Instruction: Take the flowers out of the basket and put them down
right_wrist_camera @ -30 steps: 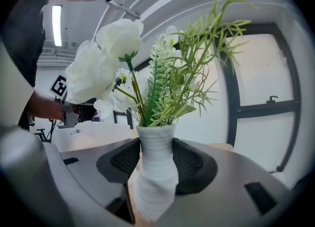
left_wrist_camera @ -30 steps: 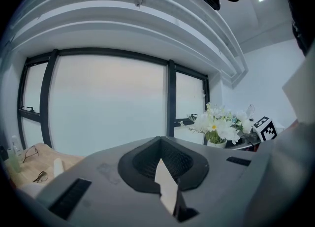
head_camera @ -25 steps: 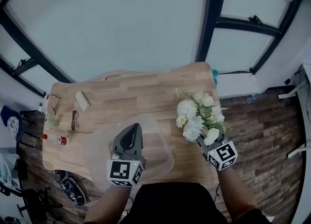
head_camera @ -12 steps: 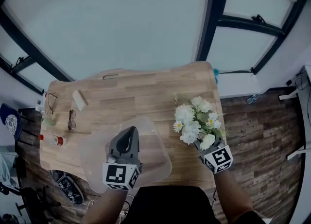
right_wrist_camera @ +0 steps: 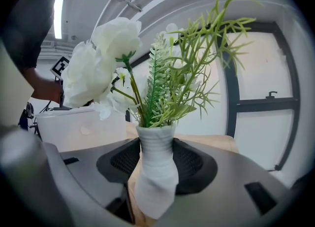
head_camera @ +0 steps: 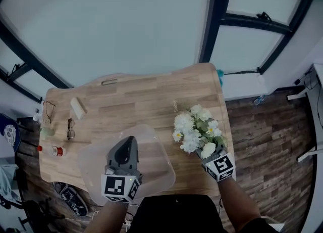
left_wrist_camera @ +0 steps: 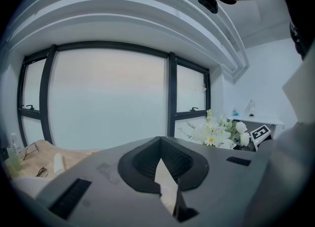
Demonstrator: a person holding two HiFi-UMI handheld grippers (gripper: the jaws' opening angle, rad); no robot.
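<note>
Flowers: a bunch of white blooms and green sprigs point(head_camera: 194, 130), its stems bound in a pale wrap, standing upright and leaning a little away from the person.
Where the flowers are: out of the basket, over the right part of the bench, just to the right of the basket and apart from it; whether the wrap's foot touches the wood cannot be told.
Right gripper point(right_wrist_camera: 155, 164): its jaws are closed on the wrapped stems, one pad on each side, blooms rising above them.
Basket: a translucent plastic tub point(head_camera: 157, 143) on the near middle of the bench, with nothing to be seen inside.
Left gripper point(left_wrist_camera: 165, 184): reaching in over the basket's near side, jaws pinched together on a thin pale edge that looks like the tub's wall.
Bench: light wood point(head_camera: 141, 98), its far edge toward the big window.
Left end of bench: two pairs of glasses point(head_camera: 69, 128), a small pale block point(head_camera: 77, 108) and a red-capped bottle point(head_camera: 50, 150), well apart from the flowers.
</note>
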